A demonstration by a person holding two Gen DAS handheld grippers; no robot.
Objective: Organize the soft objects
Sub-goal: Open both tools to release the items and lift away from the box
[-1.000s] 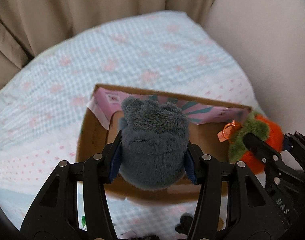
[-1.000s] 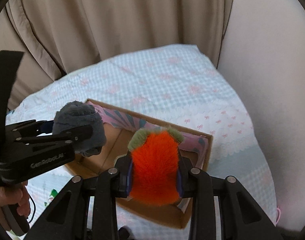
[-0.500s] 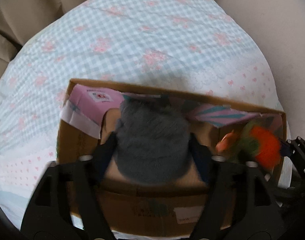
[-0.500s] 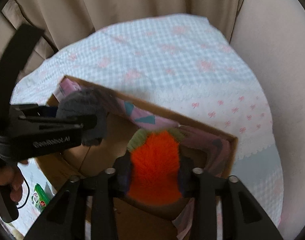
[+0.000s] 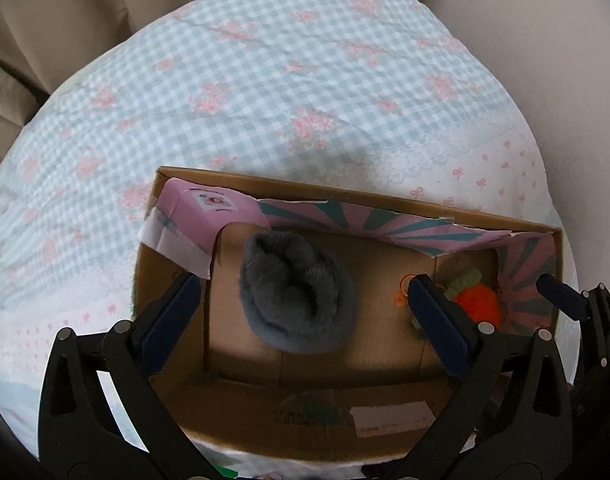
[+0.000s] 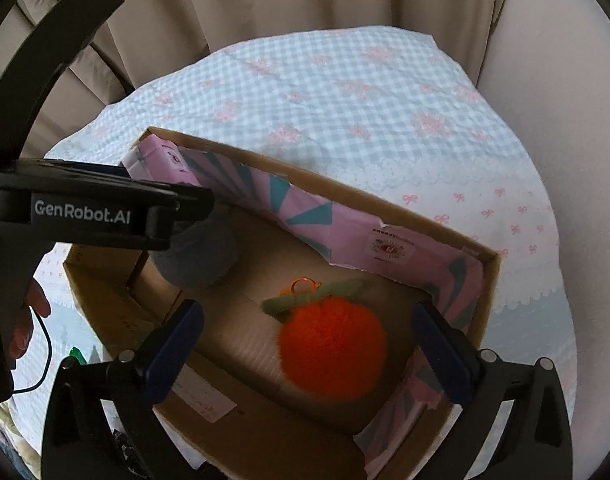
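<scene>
Two plush toys lie loose on the floor of the open cardboard box [image 5: 541, 229], which sits on a checked, flower-printed cloth [image 5: 265, 80]: at left the grey furry toy [image 5: 297, 296], squat and rounded, between the spread, empty fingers of the left gripper [image 5: 301, 320]. At right the orange pom-pom fruit [image 6: 332, 354], with felt-green leaves and a small orange ring, sits inside the wide-open right gripper [image 6: 307, 352]. Both look light, squashy and unbreakable; I'd pinch each across its fat middle, since long fur may slip.
</scene>
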